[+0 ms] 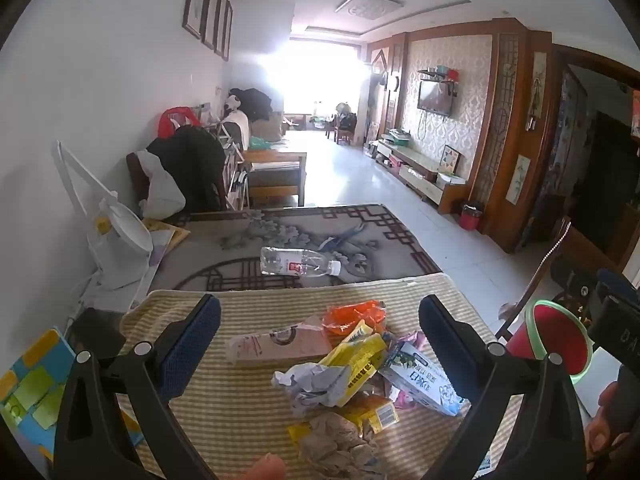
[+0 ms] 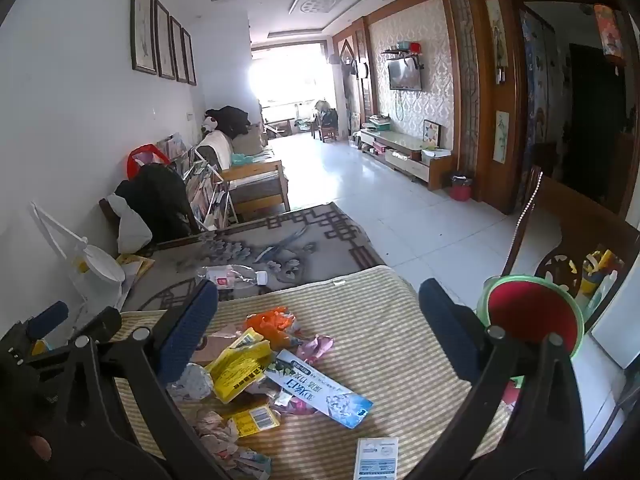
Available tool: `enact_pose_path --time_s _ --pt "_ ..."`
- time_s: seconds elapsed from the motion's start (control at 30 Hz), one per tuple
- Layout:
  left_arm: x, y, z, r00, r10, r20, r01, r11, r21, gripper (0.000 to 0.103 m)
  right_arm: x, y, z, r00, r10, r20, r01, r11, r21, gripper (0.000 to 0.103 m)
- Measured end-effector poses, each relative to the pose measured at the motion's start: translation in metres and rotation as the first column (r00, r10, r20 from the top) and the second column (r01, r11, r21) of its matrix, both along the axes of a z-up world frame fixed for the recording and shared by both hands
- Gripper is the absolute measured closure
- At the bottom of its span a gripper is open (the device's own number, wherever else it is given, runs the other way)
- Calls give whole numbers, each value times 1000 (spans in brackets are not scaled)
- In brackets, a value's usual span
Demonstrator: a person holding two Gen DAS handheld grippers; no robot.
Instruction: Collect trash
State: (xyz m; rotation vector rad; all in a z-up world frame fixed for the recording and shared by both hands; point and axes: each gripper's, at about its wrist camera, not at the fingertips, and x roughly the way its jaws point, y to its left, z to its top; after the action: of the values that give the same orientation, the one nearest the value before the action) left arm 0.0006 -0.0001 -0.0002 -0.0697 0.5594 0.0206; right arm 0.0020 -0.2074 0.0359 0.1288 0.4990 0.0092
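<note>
A heap of trash lies on a striped yellow mat [image 1: 248,408] [image 2: 384,344]: a pink flat box [image 1: 280,346], an orange wrapper [image 1: 352,314] [image 2: 270,320], a yellow packet [image 1: 360,358] [image 2: 238,368], crumpled paper [image 1: 312,384], and a blue-white carton [image 1: 424,380] [image 2: 320,390]. An empty plastic bottle [image 1: 300,262] [image 2: 232,274] lies beyond the mat. My left gripper [image 1: 320,344] is open above the heap. My right gripper [image 2: 320,328] is open above the heap's right side. A small red bin with a green rim [image 1: 556,336] [image 2: 532,314] stands at the right.
A white desk lamp [image 1: 116,240] [image 2: 92,268] stands at the left edge. A patterned grey cloth [image 1: 280,232] covers the table beyond the mat. A small white box [image 2: 376,458] lies near the mat's front. A wooden chair [image 2: 560,248] stands to the right.
</note>
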Motion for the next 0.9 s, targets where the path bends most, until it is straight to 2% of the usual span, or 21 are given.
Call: enact_pose_path --time_s 0.2,0.27,0.9 --pt "-3 -2 4 1000 -3 19 2 1000 23 8 -3 -1 -2 1000 0 8 0 1000 -6 4" --pt "-3 -2 -2 1000 -3 -2 3 1000 8 8 -2 -2 1 1000 -3 8 3 1000 -8 4" --pt "-2 -7 -5 1000 -8 -11 8 1000 9 8 -9 -2 -2 1000 -11 15 11 1000 -18 4"
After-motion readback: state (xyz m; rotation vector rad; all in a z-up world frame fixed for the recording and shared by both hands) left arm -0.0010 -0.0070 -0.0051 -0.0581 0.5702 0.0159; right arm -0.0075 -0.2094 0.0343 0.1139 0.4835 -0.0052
